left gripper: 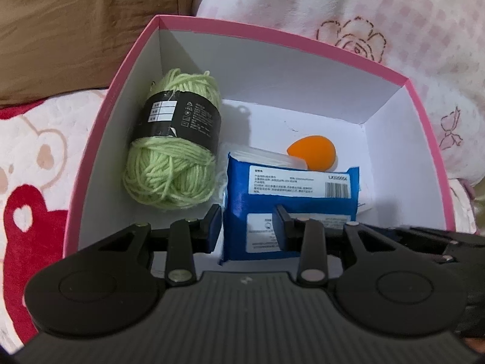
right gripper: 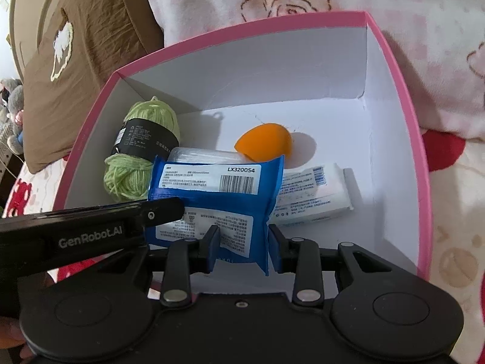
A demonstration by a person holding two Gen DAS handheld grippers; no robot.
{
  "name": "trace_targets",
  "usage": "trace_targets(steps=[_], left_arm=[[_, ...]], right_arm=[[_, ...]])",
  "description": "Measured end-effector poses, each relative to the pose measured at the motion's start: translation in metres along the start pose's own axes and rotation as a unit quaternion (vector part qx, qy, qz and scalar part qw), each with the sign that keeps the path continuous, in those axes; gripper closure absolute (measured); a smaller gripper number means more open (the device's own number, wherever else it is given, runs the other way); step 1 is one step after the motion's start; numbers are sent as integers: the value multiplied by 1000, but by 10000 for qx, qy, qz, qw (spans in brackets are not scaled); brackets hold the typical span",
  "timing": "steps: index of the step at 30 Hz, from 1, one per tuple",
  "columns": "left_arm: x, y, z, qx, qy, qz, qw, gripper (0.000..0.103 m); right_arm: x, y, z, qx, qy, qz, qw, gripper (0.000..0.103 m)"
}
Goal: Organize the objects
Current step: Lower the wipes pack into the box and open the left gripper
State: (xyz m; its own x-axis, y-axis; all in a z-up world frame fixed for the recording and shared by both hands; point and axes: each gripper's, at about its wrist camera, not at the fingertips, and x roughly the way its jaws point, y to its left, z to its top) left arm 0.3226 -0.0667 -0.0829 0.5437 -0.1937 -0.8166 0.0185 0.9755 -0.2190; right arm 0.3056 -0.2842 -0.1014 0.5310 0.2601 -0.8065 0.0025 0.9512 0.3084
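A pink-and-white printed blanket (left gripper: 363,30) with a brown pillow (left gripper: 75,30) on it holds a pink box (left gripper: 100,139) with white inner walls. Inside lie a green yarn skein (left gripper: 172,148) at the left, an orange teardrop sponge (right gripper: 263,142) toward the back, a white packet (right gripper: 315,191) at the right, and a blue wipes pack (right gripper: 212,200) in the middle. The left gripper (left gripper: 247,227) and right gripper (right gripper: 242,247) each pinch the blue pack's near edge, their jaws narrowed onto it.

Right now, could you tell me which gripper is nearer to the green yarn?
Left. The left gripper sits right beside the green yarn, at the blue pack's yarn-side end; the right gripper holds the pack's far end.
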Motion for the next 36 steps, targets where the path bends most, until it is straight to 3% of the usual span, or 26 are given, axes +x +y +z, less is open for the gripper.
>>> trace_targets(steps=[6,14,17,21,29,36], left_arm=[[7,-6,-2,114,179,86,9997,71],[-15,-3,-6,239,-18,127,9996,70],[-25,-2,-6,165,-18,-39,9999,70],[-44,-1,-5,110,-86,-53,9999,70],[-83,-5,6,69,-213,-132,9997,68],[-129,-10,10,231,-184,-168,9994,59]], right_arm=[[-2,5,0,-268,-91,-430,9987,64],[-7,1,0,-119,-153,-223,9996,65],[-17,8,0,-445,-349,-735,9957,65],[-30,-1,0,-188,-431,-389,9981,65],[-75,18,-5,-600,-573,-219,9963,62],[-115,42,-4,-1103,-606,-134,9920,50]])
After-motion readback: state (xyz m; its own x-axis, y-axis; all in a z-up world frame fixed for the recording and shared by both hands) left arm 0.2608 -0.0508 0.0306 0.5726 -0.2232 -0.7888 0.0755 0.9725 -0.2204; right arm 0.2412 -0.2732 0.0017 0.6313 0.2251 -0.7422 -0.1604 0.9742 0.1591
